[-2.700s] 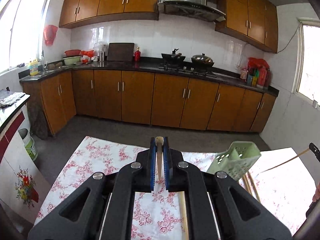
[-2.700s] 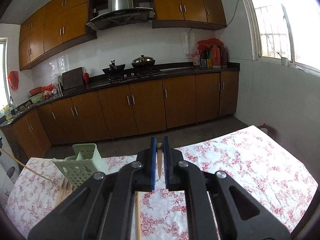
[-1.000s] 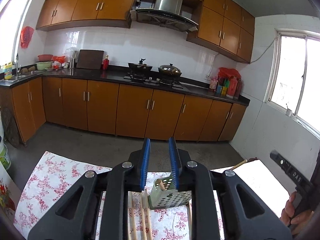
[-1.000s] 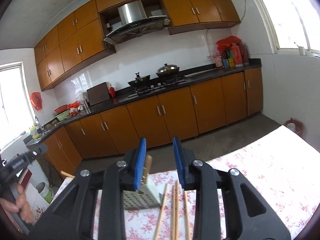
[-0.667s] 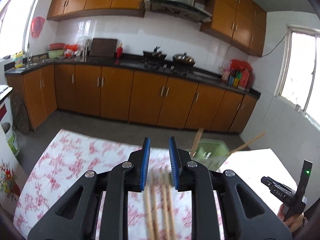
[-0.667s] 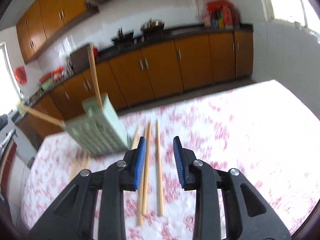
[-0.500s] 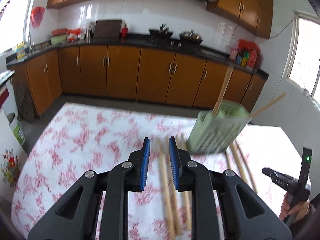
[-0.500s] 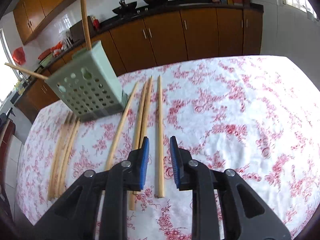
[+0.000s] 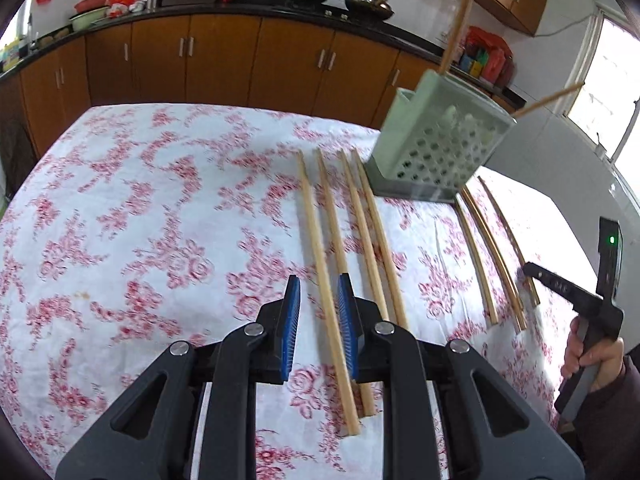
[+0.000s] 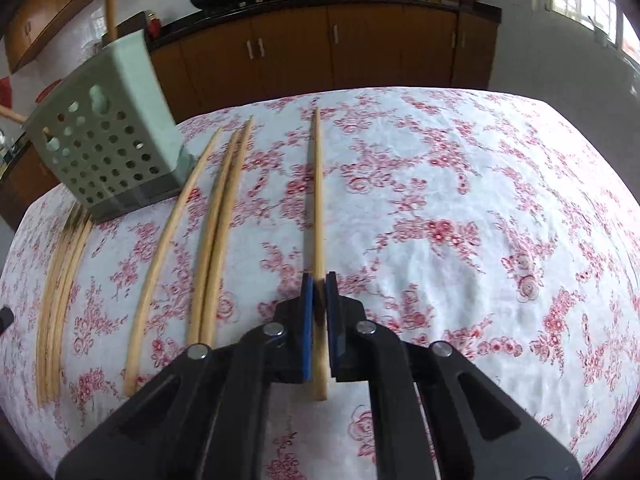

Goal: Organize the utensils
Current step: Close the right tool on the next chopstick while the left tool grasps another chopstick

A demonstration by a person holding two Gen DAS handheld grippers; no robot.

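A: Left claw (image 9: 319, 312) first. State?
B: Blue pads parted, nothing gripped. It hovers low over the surface (image 9: 120, 208), which has a red floral cloth. One chopstick (image 9: 325, 280) runs up between the two pads, no contact that I can see.

A: Right claw (image 10: 319, 282)?
B: Pads nearly together, pinched on a single chopstick (image 10: 318, 200). Its near end pokes out toward the camera under the claw; the rest points away across the cloth. Whether it is lifted or resting flat, cannot tell.

A: Other chopsticks nearby?
B: In the left view, three more chopsticks (image 9: 370, 236) lie just right of the one between the pads, roughly parallel, all flat on the cloth. In the right view, three loose chopsticks (image 10: 212, 240) lie left of the gripped one, two of them touching side by side, one apart.

A: Further out?
B: Green perforated utensil holder (image 9: 438, 148), standing on the cloth past the far tips of the sticks, appears tilted under the fisheye. In the right view the same holder (image 10: 108, 148) sits far left. Two chopsticks stand in it: one (image 9: 460, 20) near upright, one (image 9: 548, 100) leaning out sideways.

A: Anything beyond the holder's side?
B: Another bundle of chopsticks (image 9: 492, 248) flat on the cloth on the holder's far side, in the left view. There the right hand (image 9: 592, 356) shows at the edge, holding its black handle.

A: Background?
B: Brown cabinets (image 9: 224, 64), dark countertop, pots on the stove.
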